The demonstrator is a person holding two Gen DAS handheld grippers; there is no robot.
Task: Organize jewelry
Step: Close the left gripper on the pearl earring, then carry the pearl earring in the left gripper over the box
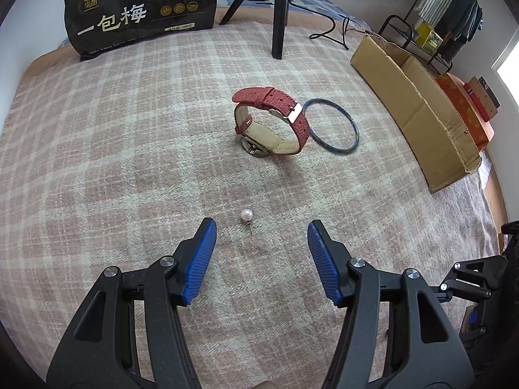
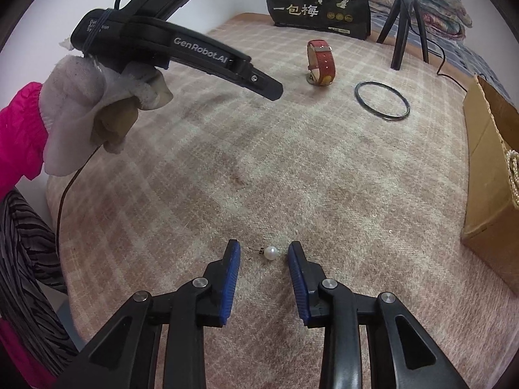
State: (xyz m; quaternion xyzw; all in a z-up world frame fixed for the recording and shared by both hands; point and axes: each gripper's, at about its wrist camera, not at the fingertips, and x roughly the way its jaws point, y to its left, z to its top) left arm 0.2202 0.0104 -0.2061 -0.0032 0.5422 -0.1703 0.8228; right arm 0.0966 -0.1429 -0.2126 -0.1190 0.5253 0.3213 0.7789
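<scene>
Your right gripper point(image 2: 263, 253) is unclenched around the pearl earring point(image 2: 270, 253); it is tiny, slippery: pinch the ball, not the post.

Glossy white pearl stud earring point(image 2: 271, 253) with thin metal post; coarse woven red fabric watch strap point(image 1: 275, 97); matt brown cardboard box point(image 1: 412, 103); nubbly pink plaid blanket point(image 1: 129, 162).

Watch point(image 1: 271, 120) left of bangle point(image 1: 334, 126), touching

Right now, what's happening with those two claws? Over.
Right gripper open, straddling pearl earring, not touching. Left gripper open, empty. Watch and bangle untouched on blanket. Nothing in the way.
</scene>
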